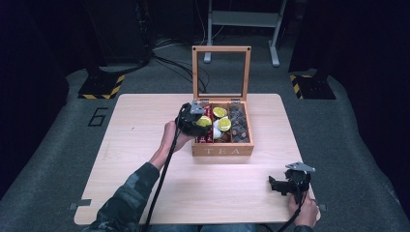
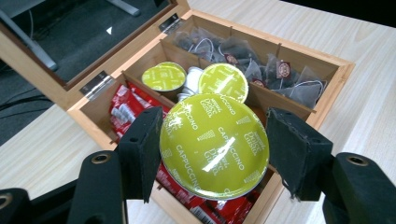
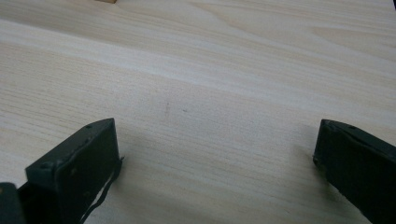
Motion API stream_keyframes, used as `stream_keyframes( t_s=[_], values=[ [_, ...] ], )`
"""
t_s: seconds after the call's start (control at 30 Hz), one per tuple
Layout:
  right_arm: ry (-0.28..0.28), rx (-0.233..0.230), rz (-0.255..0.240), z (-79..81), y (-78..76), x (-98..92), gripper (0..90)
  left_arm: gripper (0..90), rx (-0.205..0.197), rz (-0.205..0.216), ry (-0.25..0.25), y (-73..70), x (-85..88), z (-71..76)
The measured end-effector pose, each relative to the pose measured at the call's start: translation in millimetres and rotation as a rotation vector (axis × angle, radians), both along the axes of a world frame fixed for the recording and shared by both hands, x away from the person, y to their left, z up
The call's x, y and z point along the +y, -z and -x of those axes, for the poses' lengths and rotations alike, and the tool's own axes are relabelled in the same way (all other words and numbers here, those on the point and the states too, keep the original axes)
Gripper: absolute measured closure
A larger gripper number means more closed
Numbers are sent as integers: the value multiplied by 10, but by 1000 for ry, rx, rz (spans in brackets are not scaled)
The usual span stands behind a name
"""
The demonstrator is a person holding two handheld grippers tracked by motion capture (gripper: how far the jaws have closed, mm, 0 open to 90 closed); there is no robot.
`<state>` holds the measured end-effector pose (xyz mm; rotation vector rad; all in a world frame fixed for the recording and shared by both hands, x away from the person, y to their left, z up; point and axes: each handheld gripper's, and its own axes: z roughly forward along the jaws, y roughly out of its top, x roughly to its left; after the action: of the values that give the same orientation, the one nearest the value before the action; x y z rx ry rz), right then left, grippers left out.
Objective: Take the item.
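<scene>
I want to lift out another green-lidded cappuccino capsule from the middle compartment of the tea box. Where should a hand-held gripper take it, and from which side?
Grip the capsule across its round rim, coming from above. Its flat foil lid faces up and the tea box dividers close off its sides. The left hand-held gripper holds a like capsule that way.

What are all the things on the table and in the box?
Tea box: one, light wood, lid open, middle of the table.
Table: one, pale wood.
Cappuccino capsule: one, lime green, held above the box.
Other capsules: two, lime green, middle compartment.
Red packets: several, red, left compartment.
Tea bags: many, dark, right compartment.
Left gripper: one, black, jaws clamped on the capsule.
Right gripper: one, black, jaws wide apart over bare table.
</scene>
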<state>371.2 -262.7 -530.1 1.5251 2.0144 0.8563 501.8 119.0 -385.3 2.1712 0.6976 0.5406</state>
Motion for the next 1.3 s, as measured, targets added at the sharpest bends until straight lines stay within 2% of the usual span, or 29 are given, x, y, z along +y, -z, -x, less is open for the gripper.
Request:
stream_keyframes(
  t_s=[0.4,0.43,0.7,0.73,1.13,1.3],
  values=[
    [0,0,0,0,0,0,0,385,-2,9,-33,-21,193,21],
    [0,0,0,0,0,0,0,385,0,20,-39,-20,209,25],
    [0,0,0,0,0,0,0,385,-19,43,-71,-59,358,65],
    [0,0,0,0,0,0,0,385,-21,35,-71,-65,386,68],
    [1,0,0,1,0,1,0,385,-25,57,-155,33,787,74],
    [1,0,0,1,0,1,0,385,-27,63,-184,86,894,69]
  ],
)
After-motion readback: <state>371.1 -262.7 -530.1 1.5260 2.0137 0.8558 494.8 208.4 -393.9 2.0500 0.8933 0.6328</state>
